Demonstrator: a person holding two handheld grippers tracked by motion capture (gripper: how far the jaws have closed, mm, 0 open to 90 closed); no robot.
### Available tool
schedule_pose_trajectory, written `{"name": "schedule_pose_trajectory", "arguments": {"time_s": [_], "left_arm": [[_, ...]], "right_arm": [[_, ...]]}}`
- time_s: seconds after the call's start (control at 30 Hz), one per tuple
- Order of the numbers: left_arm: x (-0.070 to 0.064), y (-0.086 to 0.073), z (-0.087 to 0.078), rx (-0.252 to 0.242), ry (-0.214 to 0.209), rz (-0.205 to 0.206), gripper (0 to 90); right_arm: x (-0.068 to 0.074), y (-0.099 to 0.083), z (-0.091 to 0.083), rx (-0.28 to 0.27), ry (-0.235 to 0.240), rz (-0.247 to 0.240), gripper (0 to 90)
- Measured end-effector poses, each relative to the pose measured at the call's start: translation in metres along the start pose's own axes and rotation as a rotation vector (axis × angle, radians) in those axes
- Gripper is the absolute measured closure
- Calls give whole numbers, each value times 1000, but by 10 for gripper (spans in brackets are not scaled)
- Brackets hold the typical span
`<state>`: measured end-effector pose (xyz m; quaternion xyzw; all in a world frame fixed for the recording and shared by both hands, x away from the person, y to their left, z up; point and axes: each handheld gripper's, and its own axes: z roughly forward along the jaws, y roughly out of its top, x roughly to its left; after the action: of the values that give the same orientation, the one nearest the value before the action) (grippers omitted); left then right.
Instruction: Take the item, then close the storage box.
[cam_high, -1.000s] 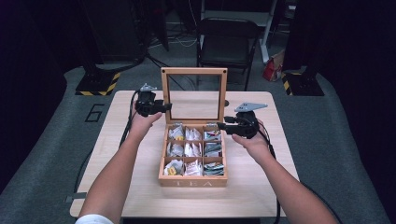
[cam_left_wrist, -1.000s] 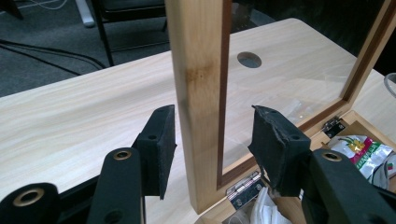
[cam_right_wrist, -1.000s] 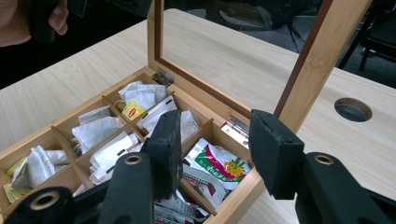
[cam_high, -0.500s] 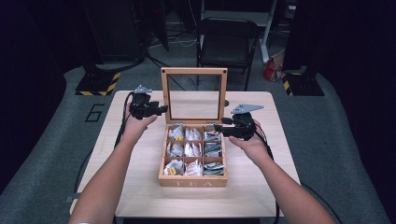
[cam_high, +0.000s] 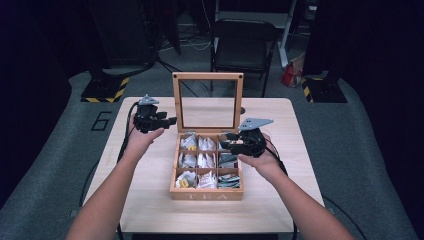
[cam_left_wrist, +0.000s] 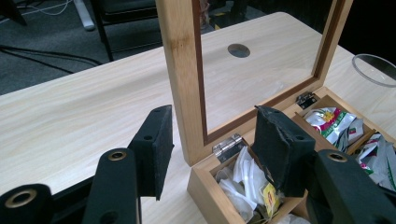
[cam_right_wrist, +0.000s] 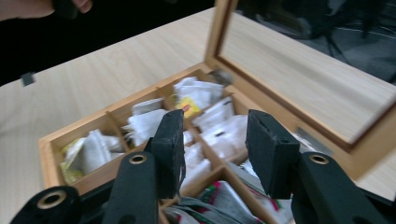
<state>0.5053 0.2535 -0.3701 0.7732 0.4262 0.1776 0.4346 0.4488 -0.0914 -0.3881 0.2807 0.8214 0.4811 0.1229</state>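
Here the wooden tea box (cam_high: 206, 192), lid upright, seemingly holds sachets; both grippers' fingers (cam_right_wrist: 170, 140) gape empty.

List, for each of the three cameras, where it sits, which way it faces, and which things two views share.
High view: above the person's side, facing forward and down on the table; forearms, left tongs and right tongs show.
Left gripper view: rides the left tongs, facing the lid.
Right gripper view: rides the right tongs, facing the compartments.
Shared: the tea box and its upright lid.
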Motion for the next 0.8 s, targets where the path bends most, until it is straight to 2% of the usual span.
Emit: {"name": "schedule_pose_trajectory", "arguments": {"time_s": [0.13, 0.2, 0.27, 0.8], "left_arm": [[1, -2, -5, -7, -3, -1, 468], [0, -4, -8, -11, -4, 0, 467], [0, -4, -10, -12, -3, 3, 467], [4, -13, -20, -28, -14, -21, 455]], "right_arm": [[10, 0, 10, 18, 13, -36, 576], [11, 0, 15, 26, 45, -21, 588], [13, 0, 18, 33, 49, -12, 586], [33, -4, 36, 66, 89, -39, 572]]}}
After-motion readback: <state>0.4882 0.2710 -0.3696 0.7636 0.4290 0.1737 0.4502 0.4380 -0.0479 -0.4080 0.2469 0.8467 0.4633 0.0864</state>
